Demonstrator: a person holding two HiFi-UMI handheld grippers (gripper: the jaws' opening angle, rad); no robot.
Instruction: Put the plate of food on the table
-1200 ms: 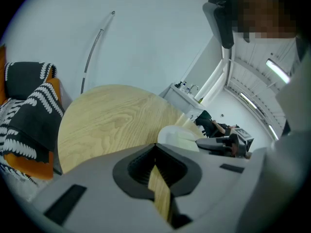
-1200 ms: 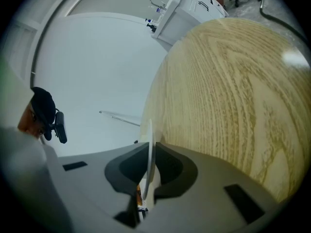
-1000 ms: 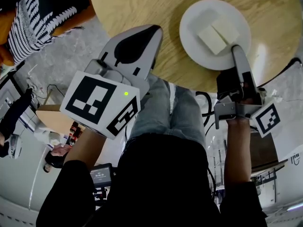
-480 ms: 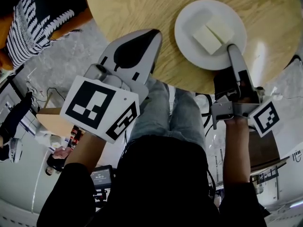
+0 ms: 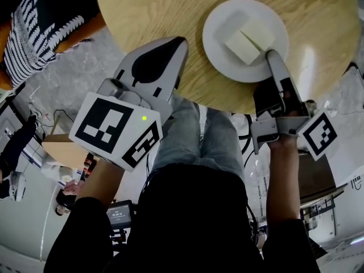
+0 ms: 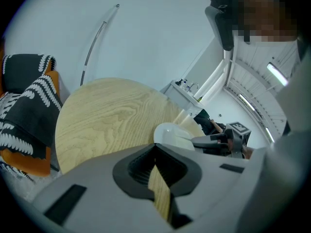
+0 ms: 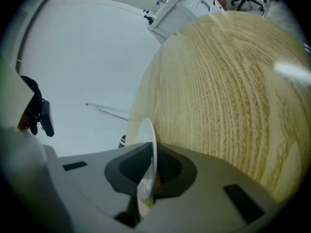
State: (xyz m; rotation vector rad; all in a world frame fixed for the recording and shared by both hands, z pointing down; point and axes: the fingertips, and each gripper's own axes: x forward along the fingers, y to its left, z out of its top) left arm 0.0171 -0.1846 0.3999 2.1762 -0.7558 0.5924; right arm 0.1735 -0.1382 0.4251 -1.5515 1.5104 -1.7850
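A white plate [image 5: 219,53] carrying two pale blocks of food [image 5: 243,46] lies over the near right part of the round wooden table [image 5: 148,16]. My right gripper [image 5: 272,57] is shut on the plate's near rim. In the right gripper view the thin rim [image 7: 148,144] stands edge-on between the jaws. My left gripper [image 5: 172,45] hovers at the table's near edge, left of the plate. Its jaws are shut with nothing between them, and only a sliver of tabletop [image 6: 107,115] shows through. The left gripper view also catches the plate [image 6: 170,131] and the right gripper [image 6: 219,142].
A black-and-white patterned cloth over an orange seat [image 5: 42,24] stands at the table's left. My legs in jeans [image 5: 199,135] are just below the table edge. Cables lie on the floor [image 5: 244,124] near the right arm. A white cabinet [image 7: 180,6] stands beyond the table.
The plate, table and right gripper have drifted slightly left in the head view, and the grip is unchanged. The left gripper has shifted a little left with them.
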